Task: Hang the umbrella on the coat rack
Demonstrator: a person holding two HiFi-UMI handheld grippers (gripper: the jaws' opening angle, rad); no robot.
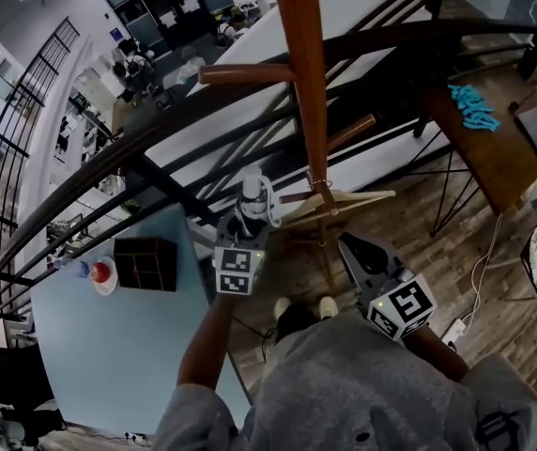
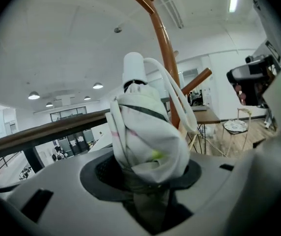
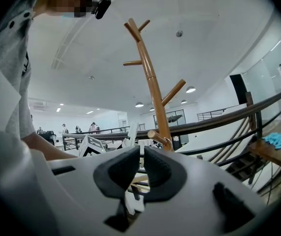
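I have a folded white umbrella (image 2: 145,136) standing upright in my left gripper (image 1: 242,225), whose jaws are shut on its cloth body. The white handle cap (image 2: 133,70) and a looped wrist strap (image 2: 177,97) point up. The brown wooden coat rack (image 1: 308,92) rises just right of the umbrella (image 1: 253,195), and a lower peg (image 2: 197,81) slants up behind the strap without touching it. My right gripper (image 1: 348,244) is right of the pole, its jaws shut with nothing between them. In the right gripper view the rack (image 3: 153,92) stands straight ahead, with a low peg (image 3: 160,137) close above the jaws.
A dark railing (image 1: 156,153) runs across behind the rack. To the left is a pale blue table (image 1: 109,346) with a black box (image 1: 145,261). A wooden table (image 1: 480,158) with a blue cloth (image 1: 475,106) is at the right. My shoes (image 1: 301,306) are near the rack's base.
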